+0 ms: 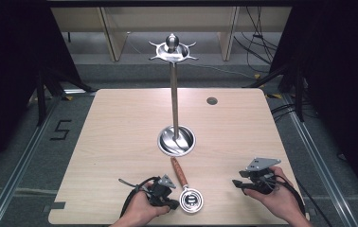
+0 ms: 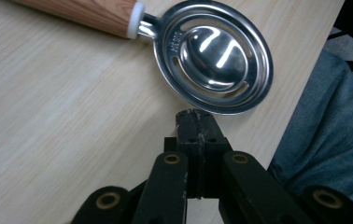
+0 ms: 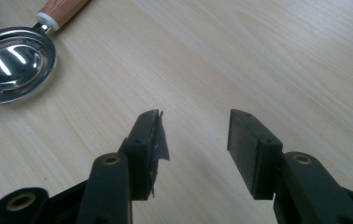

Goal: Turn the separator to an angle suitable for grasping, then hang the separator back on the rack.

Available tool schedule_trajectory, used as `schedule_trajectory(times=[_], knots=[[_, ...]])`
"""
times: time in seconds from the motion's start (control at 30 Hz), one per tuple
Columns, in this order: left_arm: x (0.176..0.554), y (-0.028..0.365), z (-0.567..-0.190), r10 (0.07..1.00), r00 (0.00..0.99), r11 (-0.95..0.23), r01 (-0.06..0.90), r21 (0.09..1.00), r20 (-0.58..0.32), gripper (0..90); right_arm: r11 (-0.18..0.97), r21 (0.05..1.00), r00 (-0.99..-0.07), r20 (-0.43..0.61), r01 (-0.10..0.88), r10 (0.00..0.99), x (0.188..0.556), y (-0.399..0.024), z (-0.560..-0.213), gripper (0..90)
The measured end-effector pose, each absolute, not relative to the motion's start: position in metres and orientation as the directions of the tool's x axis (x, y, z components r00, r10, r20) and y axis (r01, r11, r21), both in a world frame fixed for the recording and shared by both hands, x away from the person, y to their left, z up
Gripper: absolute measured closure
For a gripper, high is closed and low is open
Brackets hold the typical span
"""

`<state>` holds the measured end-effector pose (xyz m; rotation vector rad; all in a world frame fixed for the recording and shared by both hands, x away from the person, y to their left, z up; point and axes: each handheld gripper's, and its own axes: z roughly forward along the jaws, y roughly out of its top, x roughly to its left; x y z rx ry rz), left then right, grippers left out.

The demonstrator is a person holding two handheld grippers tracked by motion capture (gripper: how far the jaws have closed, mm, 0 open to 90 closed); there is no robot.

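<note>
A slotted metal spoon (image 1: 191,199) with a wooden handle (image 1: 179,171) lies flat near the table's front edge, bowl toward the person. My left gripper (image 1: 173,204) rests just left of the bowl. In the left gripper view its jaws are pressed together, empty, and the gripper (image 2: 196,116) stops just short of the bowl's rim (image 2: 214,56). My right gripper (image 1: 237,183) sits to the right, pointing left, apart from the spoon. In the right gripper view it (image 3: 193,126) stands open over bare wood, with the spoon (image 3: 13,65) at the far left.
A tall metal stand (image 1: 173,94) rises from a round dish base (image 1: 176,140) at the table's middle, with hooks around its top (image 1: 173,49). A dark round hole (image 1: 211,100) marks the far right of the tabletop. The person's trouser leg (image 2: 333,140) lies past the front edge.
</note>
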<state>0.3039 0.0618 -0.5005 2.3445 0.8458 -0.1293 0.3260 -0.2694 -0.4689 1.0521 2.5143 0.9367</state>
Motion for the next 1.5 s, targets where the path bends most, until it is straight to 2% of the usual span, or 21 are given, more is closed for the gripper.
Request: schedule_trajectory(times=[0.13,0.23,0.3,0.33,0.37,0.43,0.47,0.5,0.63,0.7,0.73,0.8,1.0,1.1,1.3,1.5], knots=[[0.306,0.052,-0.502,0.539,0.790,-0.576,0.598,0.557,-0.291,88.8,0.536,0.657,-0.714,0.005,0.531,0.700,0.328,-0.260,-0.466,55.2],[0.306,0.052,-0.501,0.535,0.793,-0.569,0.594,0.569,-0.293,86.3,0.547,0.638,-0.726,0.027,0.542,0.688,0.335,-0.244,-0.458,63.9],[0.304,0.058,-0.496,0.532,0.788,-0.554,0.600,0.577,-0.310,83.7,0.560,0.591,-0.729,0.071,0.581,0.681,0.342,-0.227,-0.450,66.2],[0.299,0.071,-0.485,0.535,0.787,-0.518,0.592,0.617,-0.307,82.3,0.557,0.560,-0.725,0.119,0.613,0.679,0.346,-0.213,-0.445,66.9],[0.299,0.071,-0.485,0.535,0.787,-0.518,0.592,0.617,-0.307,81.1,0.557,0.560,-0.725,0.119,0.613,0.679,0.346,-0.213,-0.445,66.9],[0.294,0.096,-0.476,0.577,0.780,-0.499,0.573,0.650,-0.243,77.8,0.605,0.501,-0.748,0.139,0.619,0.649,0.359,-0.182,-0.443,66.8],[0.294,0.096,-0.476,0.577,0.780,-0.499,0.573,0.650,-0.243,75.2,0.618,0.500,-0.760,0.135,0.606,0.636,0.364,-0.172,-0.443,66.6],[0.290,0.115,-0.474,0.620,0.752,-0.474,0.587,0.657,-0.225,71.7,0.628,0.479,-0.759,0.139,0.613,0.636,0.369,-0.160,-0.444,66.0],[0.278,0.143,-0.470,0.699,0.682,-0.392,0.617,0.682,-0.215,59.3,0.642,0.427,-0.750,0.151,0.637,0.644,0.381,-0.131,-0.447,63.9],[0.276,0.150,-0.466,0.709,0.670,-0.367,0.616,0.697,-0.219,53.3,0.655,0.399,-0.747,0.132,0.641,0.651,0.388,-0.120,-0.447,61.7],[0.276,0.150,-0.466,0.709,0.670,-0.367,0.616,0.697,-0.219,52.3,0.656,0.398,-0.746,0.126,0.642,0.654,0.391,-0.116,-0.447,59.6],[0.284,0.154,-0.463,0.729,0.637,-0.294,0.623,0.724,-0.252,52.2,0.659,0.367,-0.737,0.130,0.657,0.663,0.396,-0.105,-0.447,58.4],[0.293,0.159,-0.469,0.764,0.600,-0.288,0.646,0.706,-0.237,45.9,0.649,0.327,-0.709,0.101,0.687,0.698,0.404,-0.085,-0.447,52.4],[0.292,0.163,-0.471,0.774,0.599,-0.318,0.646,0.694,-0.203,43.8,0.653,0.309,-0.703,0.080,0.691,0.707,0.406,-0.080,-0.446,52.0],[0.294,0.162,-0.471,0.775,0.590,-0.285,0.645,0.709,-0.225,42.9,0.647,0.275,-0.692,0.116,0.712,0.712,0.407,-0.073,-0.447,50.6],[0.295,0.163,-0.474,0.774,0.597,-0.316,0.653,0.688,-0.211,43.0,0.639,0.239,-0.675,0.115,0.731,0.729,0.415,-0.066,-0.448,53.2]])
